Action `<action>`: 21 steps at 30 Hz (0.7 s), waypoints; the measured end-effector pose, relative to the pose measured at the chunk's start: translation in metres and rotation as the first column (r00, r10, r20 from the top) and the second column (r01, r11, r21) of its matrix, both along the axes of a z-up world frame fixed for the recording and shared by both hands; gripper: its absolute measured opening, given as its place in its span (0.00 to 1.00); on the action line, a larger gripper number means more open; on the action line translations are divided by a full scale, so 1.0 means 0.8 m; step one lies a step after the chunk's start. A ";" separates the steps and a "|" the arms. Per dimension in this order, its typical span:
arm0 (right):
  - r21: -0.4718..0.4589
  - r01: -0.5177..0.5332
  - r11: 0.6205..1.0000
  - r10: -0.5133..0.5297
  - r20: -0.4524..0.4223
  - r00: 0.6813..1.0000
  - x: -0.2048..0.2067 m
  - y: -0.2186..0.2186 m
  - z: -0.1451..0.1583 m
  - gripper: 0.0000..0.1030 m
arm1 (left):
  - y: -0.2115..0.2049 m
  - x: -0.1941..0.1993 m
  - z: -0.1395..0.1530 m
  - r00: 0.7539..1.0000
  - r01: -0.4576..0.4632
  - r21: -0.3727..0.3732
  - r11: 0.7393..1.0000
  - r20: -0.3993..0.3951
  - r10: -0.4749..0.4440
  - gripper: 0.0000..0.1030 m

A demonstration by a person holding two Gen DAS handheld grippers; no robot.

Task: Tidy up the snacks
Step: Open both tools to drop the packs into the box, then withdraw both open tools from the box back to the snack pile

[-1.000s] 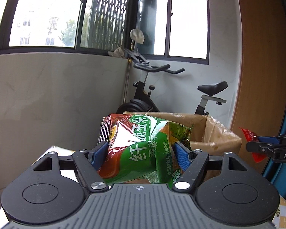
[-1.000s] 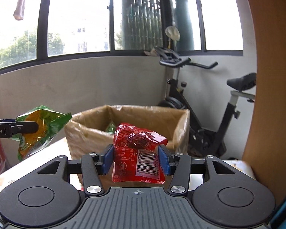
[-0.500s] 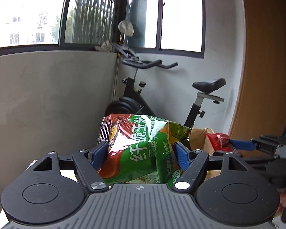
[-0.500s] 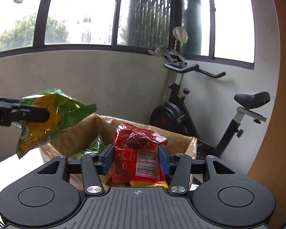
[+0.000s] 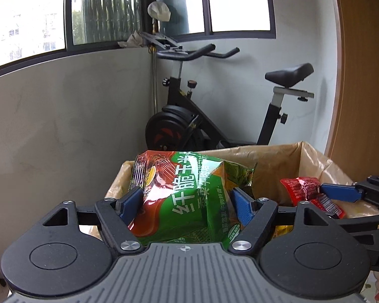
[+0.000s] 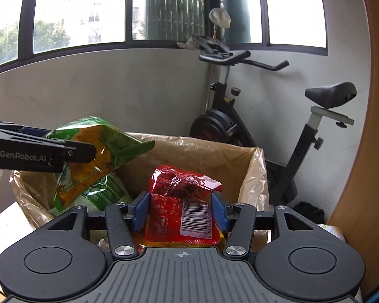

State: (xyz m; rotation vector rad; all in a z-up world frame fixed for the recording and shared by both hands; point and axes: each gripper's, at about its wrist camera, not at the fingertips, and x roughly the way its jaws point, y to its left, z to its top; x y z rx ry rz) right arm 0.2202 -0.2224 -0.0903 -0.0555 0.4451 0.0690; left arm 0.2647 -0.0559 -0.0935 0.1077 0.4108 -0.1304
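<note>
Your left tongs (image 5: 187, 202) pinch a puffy, glossy green foil snack bag (image 5: 189, 202), and their jaws have just been opening. Your right tongs (image 6: 180, 209) hold a crinkled red plastic packet (image 6: 182, 209) between jaws that have also just been opening. Both snacks hang over the plastic-lined brown cardboard box (image 6: 252, 176), which already holds another green bag.

Daylight is pouring through dark-framed windows (image 5: 38, 12) above a grey plaster wall (image 5: 63, 116); a black exercise bike (image 5: 189, 126) is standing beside a wooden panel (image 5: 366, 75).
</note>
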 end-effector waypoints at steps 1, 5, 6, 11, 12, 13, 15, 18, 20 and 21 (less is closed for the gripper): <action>-0.001 0.000 1.000 0.000 -0.002 1.000 0.000 0.000 0.000 0.54 | 0.001 0.002 -0.002 1.000 0.004 -0.007 1.000 -0.014 -0.004 0.80; -0.024 -0.012 1.000 0.012 0.014 1.000 -0.010 0.005 0.001 0.60 | 0.011 0.003 -0.012 0.998 0.031 -0.064 0.997 -0.058 -0.035 0.82; -0.033 -0.008 0.999 0.009 0.014 1.000 -0.013 0.006 0.002 0.62 | 0.013 0.003 -0.013 0.998 0.019 -0.067 0.998 -0.064 -0.023 0.82; -0.038 0.005 0.999 -0.004 0.021 1.000 -0.029 0.009 0.008 0.62 | 0.030 -0.014 -0.002 0.999 0.017 -0.115 0.993 -0.040 -0.022 0.82; -0.036 0.008 0.999 -0.007 0.024 1.000 -0.033 0.010 0.010 0.62 | 0.032 -0.018 0.003 0.999 0.017 -0.109 0.994 -0.031 -0.021 0.82; -0.032 0.011 0.999 -0.010 0.026 1.000 -0.036 0.011 0.011 0.62 | 0.032 -0.022 0.009 1.000 0.013 -0.101 0.995 -0.020 -0.015 0.82; -0.027 0.014 1.000 -0.013 0.029 0.999 -0.044 0.014 0.015 0.62 | 0.035 -0.031 0.020 1.000 0.009 -0.101 0.995 0.003 -0.008 0.82; -0.042 0.011 0.999 -0.010 0.032 0.999 -0.057 0.021 0.020 0.61 | 0.046 -0.051 0.031 1.000 0.003 -0.116 0.993 0.026 0.000 0.82; -0.052 0.006 0.999 -0.004 0.035 0.999 -0.067 0.026 0.022 0.61 | 0.052 -0.065 0.033 0.999 -0.002 -0.120 0.993 0.038 0.007 0.82; -0.053 0.005 0.999 -0.004 0.037 0.999 -0.072 0.027 0.023 0.61 | 0.056 -0.073 0.032 0.999 -0.004 -0.121 0.993 0.044 0.010 0.82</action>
